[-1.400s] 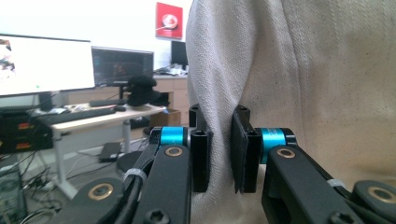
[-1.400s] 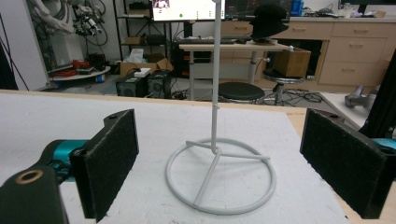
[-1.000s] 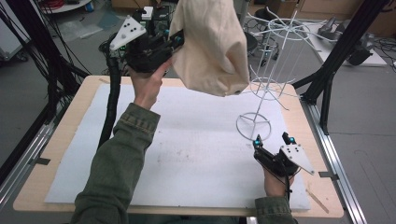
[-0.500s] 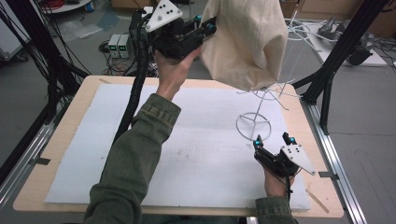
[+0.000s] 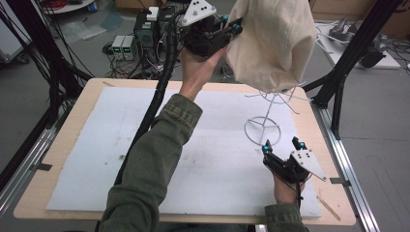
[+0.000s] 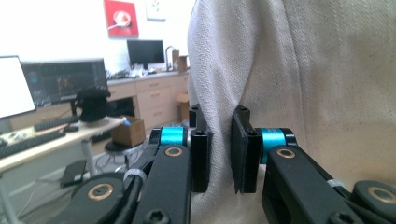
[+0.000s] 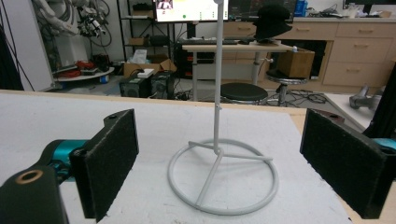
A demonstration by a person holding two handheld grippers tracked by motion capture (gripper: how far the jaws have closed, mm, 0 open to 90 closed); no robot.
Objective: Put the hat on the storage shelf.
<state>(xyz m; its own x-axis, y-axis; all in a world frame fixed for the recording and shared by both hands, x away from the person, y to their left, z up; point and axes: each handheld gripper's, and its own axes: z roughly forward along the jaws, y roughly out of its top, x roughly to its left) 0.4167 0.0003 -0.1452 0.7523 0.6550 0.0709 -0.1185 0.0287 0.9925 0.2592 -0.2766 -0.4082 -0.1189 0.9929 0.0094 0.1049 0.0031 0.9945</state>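
Observation:
A cream cloth bag (image 5: pixel 273 43) hangs high over the back right of the table, draped around the top of a white wire stand (image 5: pixel 262 129). My left gripper (image 5: pixel 234 29) is raised beside it and shut on a fold of the cloth (image 6: pixel 303 93), which is pinched between the two pads (image 6: pixel 219 149). The stand's ring base (image 7: pixel 223 175) and thin pole rest on the white mat. My right gripper (image 5: pixel 283 145) sits low just in front of that base, open, with nothing between its pads (image 7: pixel 229 161).
A white mat (image 5: pixel 121 145) covers the wooden table (image 5: pixel 63 145). A thick black cable (image 5: pixel 154 101) trails from the left gripper across the back. Black frame posts (image 5: pixel 348 58) stand at the right, and electronics boxes (image 5: pixel 123 46) sit on the floor behind.
The left gripper has carried the cloth up and to the right, so it now hangs over the stand's top. The right gripper has stayed in place, open.

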